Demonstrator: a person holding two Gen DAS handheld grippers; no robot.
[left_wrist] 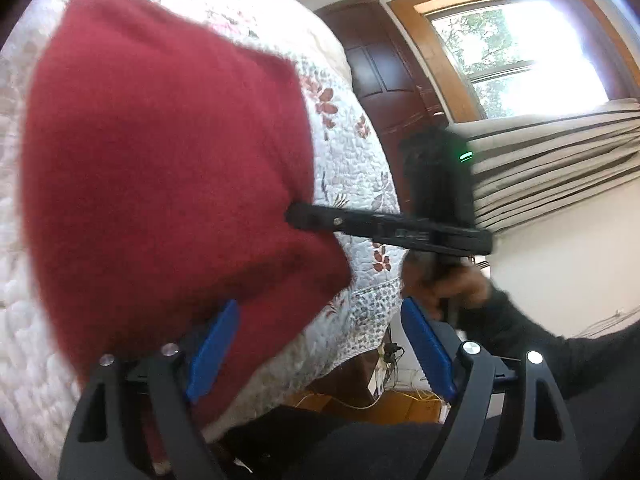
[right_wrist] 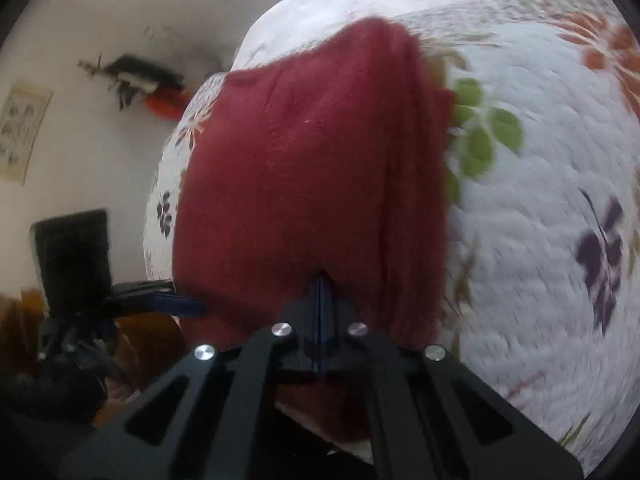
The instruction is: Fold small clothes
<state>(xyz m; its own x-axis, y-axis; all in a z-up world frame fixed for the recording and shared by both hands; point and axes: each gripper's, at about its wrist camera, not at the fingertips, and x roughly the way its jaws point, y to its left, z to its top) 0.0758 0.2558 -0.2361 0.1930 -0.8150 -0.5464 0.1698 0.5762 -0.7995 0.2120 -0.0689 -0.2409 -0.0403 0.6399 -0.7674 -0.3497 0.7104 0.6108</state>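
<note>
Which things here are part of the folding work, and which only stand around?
For the job:
red garment
right gripper, shut on it
left gripper, open
quilt under it

Just around:
window
wooden door
curtain

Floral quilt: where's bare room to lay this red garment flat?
In the right wrist view, the white floral quilt lies bare right of the dark red knit garment, around the green leaf print and purple flower print. It is crowded at the near bed edge, where the right gripper pinches the cloth and the left gripper stands open.
</note>
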